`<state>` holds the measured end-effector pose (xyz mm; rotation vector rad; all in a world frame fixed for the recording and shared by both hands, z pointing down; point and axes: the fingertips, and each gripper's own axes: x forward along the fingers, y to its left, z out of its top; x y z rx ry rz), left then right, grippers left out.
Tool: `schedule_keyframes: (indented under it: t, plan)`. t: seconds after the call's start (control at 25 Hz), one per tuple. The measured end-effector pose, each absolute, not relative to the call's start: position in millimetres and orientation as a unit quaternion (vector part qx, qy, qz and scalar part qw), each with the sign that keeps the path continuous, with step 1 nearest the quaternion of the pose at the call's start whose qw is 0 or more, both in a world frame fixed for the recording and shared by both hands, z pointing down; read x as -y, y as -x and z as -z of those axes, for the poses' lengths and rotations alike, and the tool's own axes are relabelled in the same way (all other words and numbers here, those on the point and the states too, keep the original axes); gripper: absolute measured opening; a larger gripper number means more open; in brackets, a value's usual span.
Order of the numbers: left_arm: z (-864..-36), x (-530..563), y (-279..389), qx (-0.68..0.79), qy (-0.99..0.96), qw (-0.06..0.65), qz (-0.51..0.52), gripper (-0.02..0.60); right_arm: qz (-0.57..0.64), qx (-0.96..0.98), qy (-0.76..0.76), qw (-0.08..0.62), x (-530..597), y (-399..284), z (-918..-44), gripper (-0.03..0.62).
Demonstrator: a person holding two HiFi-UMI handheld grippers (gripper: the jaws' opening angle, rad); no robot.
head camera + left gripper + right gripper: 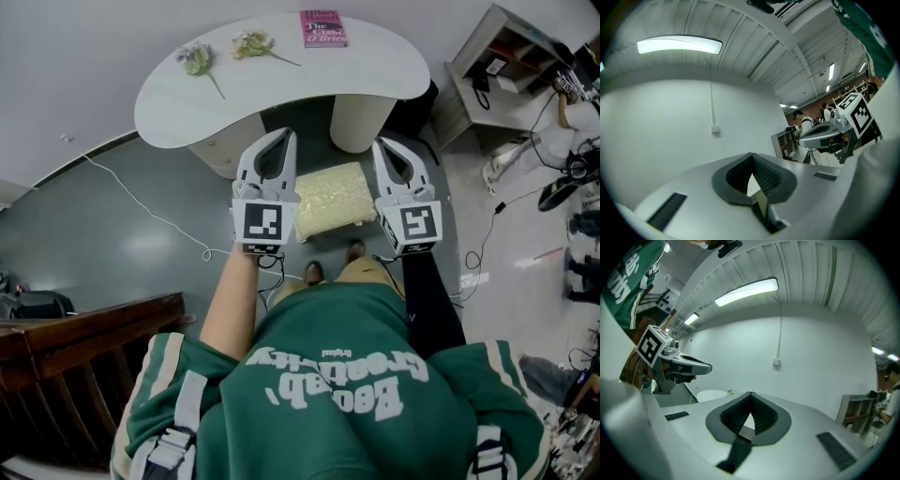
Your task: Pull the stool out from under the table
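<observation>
Pale yellow cushioned stool point(333, 199), upright on floor; just before white curved table point(281, 84)

Closed left tool point(752, 157) before white wall point(670, 122)

Head view: above the person's shoulders, facing steeply down; left gripper point(284, 133) and right gripper point(380, 142) mid-frame, table point(375, 75) beyond their tips.
Left gripper view: close behind its own jaws, facing level at the white wall point(670, 126); right gripper point(806, 137) off its right side.
Right gripper view: likewise; left gripper point(705, 366) off its left side.
Shared: white wall in both gripper views; both grippers in all three.
</observation>
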<state>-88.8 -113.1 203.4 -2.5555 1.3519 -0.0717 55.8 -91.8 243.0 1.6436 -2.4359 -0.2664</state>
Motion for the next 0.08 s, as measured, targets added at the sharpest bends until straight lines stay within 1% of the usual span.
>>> schedule_keyframes:
  t: [0.08]
  plan:
    - [-203.5, 111.3, 86.0, -0.46, 0.879, 0.122, 0.022, 0.014, 0.09, 0.823, -0.553, 0.096, 90.5, -57.3, -242.7, 0.006]
